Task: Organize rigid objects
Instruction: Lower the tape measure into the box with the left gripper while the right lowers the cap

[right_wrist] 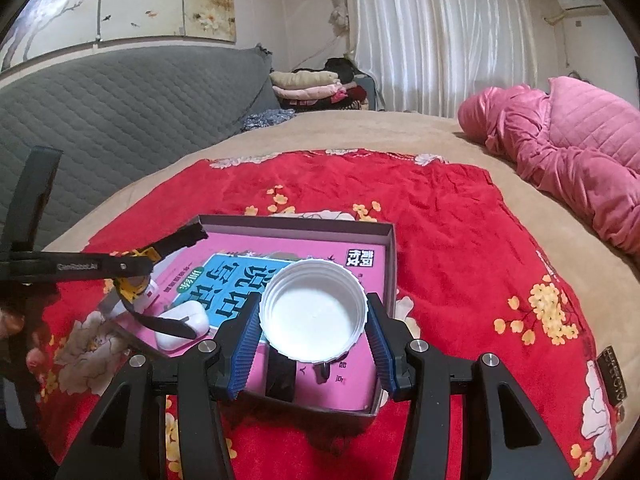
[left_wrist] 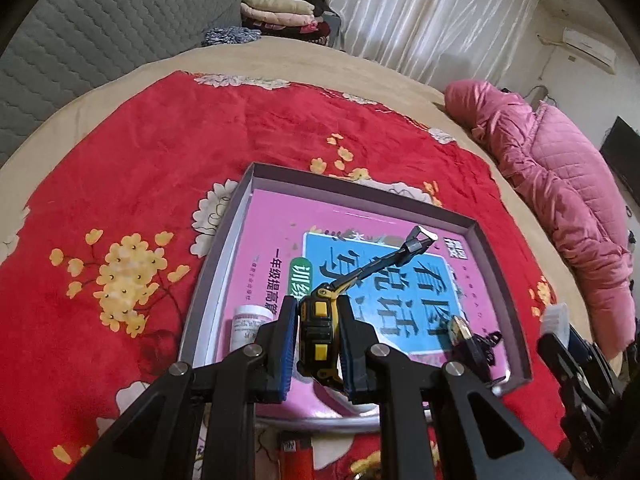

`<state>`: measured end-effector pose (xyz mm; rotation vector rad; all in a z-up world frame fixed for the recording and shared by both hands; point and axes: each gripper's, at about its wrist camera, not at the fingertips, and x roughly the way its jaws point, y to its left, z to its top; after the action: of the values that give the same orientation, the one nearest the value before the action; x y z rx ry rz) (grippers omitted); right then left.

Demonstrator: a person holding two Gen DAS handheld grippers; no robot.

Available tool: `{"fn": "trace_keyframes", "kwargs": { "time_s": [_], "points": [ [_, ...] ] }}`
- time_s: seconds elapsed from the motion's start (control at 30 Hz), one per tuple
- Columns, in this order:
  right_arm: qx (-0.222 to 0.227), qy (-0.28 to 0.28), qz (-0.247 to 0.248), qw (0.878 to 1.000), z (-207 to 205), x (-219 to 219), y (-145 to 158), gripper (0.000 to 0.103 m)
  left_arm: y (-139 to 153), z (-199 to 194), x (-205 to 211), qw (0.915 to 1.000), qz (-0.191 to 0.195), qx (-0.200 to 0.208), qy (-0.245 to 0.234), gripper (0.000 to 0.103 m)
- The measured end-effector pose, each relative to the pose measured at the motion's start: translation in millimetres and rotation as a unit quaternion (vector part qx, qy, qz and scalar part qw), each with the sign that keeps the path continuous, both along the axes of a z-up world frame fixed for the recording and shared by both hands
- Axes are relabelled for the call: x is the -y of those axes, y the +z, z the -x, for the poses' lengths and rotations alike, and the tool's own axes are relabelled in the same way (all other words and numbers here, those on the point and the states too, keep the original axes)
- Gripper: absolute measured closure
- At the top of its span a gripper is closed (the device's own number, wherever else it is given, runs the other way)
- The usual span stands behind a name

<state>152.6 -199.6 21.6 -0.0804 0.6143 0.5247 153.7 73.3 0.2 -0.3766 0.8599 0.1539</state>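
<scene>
My left gripper (left_wrist: 318,308) is shut on a yellow and black toy excavator (left_wrist: 320,332), whose boom reaches forward over a pink book (left_wrist: 272,236). The book lies in a shallow grey box (left_wrist: 224,240) on a red flowered blanket (left_wrist: 140,152). A small white bottle (left_wrist: 246,326) and a dark bundle with a gold piece (left_wrist: 466,336) lie on the book. My right gripper (right_wrist: 314,312) is shut on a white ridged cap (right_wrist: 316,320), open side up, above the box's (right_wrist: 296,224) near right part. A white earbud case (right_wrist: 182,326) rests on the book (right_wrist: 360,280). The excavator (right_wrist: 138,280) shows at the left.
A pink quilted coat (left_wrist: 560,184) lies on the bed at the right. Folded clothes (right_wrist: 312,88) are piled at the back by a white curtain (right_wrist: 440,32). A grey padded headboard (right_wrist: 120,112) runs along the left. A red lighter (left_wrist: 294,456) lies on the blanket before the box.
</scene>
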Motion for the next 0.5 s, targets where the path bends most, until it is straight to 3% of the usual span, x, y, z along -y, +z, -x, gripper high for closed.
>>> {"fn": "trace_keyframes", "kwargs": {
  "time_s": [0.17,0.5],
  "points": [
    [-0.004,0.005,0.004,1.0,-2,-4,-4,0.051,-13,-9,-2,0.9997,-0.009,-0.017,0.017,0.084],
    [-0.019,0.004,0.015,1.0,-11,-8,-12,0.051,-24,-10,15,0.9979,-0.056,-0.032,-0.001,0.084]
  ]
}}
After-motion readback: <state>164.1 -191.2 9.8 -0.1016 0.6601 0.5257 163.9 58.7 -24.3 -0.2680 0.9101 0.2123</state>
